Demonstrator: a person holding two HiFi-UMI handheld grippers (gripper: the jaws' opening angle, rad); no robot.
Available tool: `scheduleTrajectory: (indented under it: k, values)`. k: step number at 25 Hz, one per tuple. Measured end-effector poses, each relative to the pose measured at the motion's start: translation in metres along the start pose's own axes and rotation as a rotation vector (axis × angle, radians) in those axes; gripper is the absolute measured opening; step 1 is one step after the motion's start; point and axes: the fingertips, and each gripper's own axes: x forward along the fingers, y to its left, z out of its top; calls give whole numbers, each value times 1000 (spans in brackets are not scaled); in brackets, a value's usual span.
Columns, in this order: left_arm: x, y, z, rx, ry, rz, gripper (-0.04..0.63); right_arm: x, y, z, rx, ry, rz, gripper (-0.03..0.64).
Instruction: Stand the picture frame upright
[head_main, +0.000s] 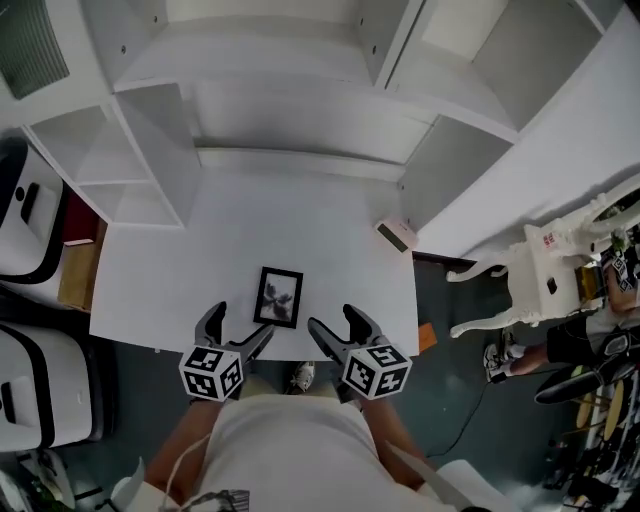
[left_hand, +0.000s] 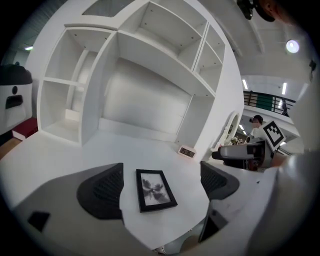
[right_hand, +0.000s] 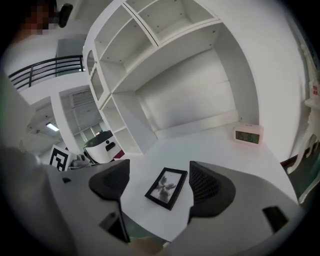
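A small black picture frame (head_main: 279, 297) lies flat, face up, on the white desk (head_main: 190, 280) close to its front edge. It also shows in the left gripper view as the frame (left_hand: 154, 189) and in the right gripper view as the frame (right_hand: 167, 187). My left gripper (head_main: 241, 332) hovers at the desk's front edge, just left of the frame, jaws wide apart and empty. My right gripper (head_main: 334, 332) hovers at the frame's right, also open and empty. Neither touches the frame.
A small white digital clock (head_main: 396, 236) sits at the desk's back right by the shelf upright. White shelving (head_main: 300, 80) rises behind the desk. A white ornate stand (head_main: 530, 270) is off to the right, and white machines (head_main: 30, 220) stand on the left.
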Motion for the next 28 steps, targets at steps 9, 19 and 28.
scheduleTrajectory:
  k: [9, 19, 28]
  values:
    - [45, 42, -33, -24, 113, 140, 486, 68, -32, -39, 17, 169, 77, 342]
    - [100, 68, -64, 53, 293, 131, 343, 130, -49, -85, 13, 341, 29, 288]
    - [133, 86, -82, 54, 446, 84, 244, 165, -65, -100, 61, 409, -80, 262]
